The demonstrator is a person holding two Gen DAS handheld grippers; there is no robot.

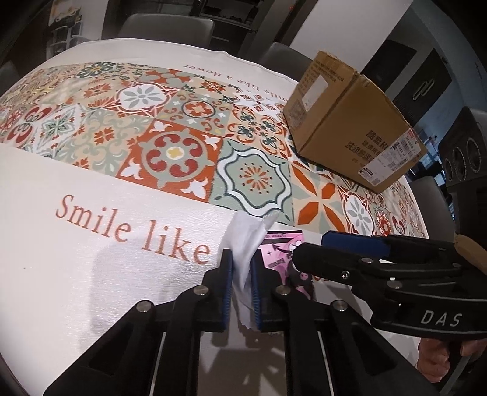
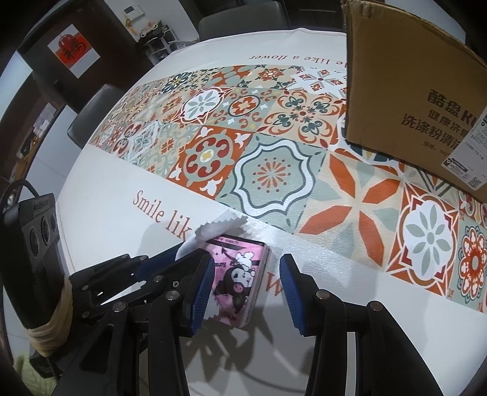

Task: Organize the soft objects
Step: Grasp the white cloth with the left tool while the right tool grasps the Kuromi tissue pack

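A pink tissue pack (image 2: 240,277) with a cartoon print lies on the tablecloth near the front edge. It also shows in the left wrist view (image 1: 281,251). A white tissue (image 1: 246,243) sticks up out of it. My left gripper (image 1: 242,289) is shut on this tissue. In the right wrist view the tissue (image 2: 217,230) rises at the pack's left end, with my left gripper's fingers (image 2: 158,266) reaching in from the left. My right gripper (image 2: 243,292) is open, its pads either side of the pack, not squeezing it.
A brown cardboard box (image 1: 350,121) stands on the patterned tablecloth (image 1: 170,152) at the back right, also seen in the right wrist view (image 2: 417,100). Grey chairs (image 1: 166,26) stand beyond the table's far edge.
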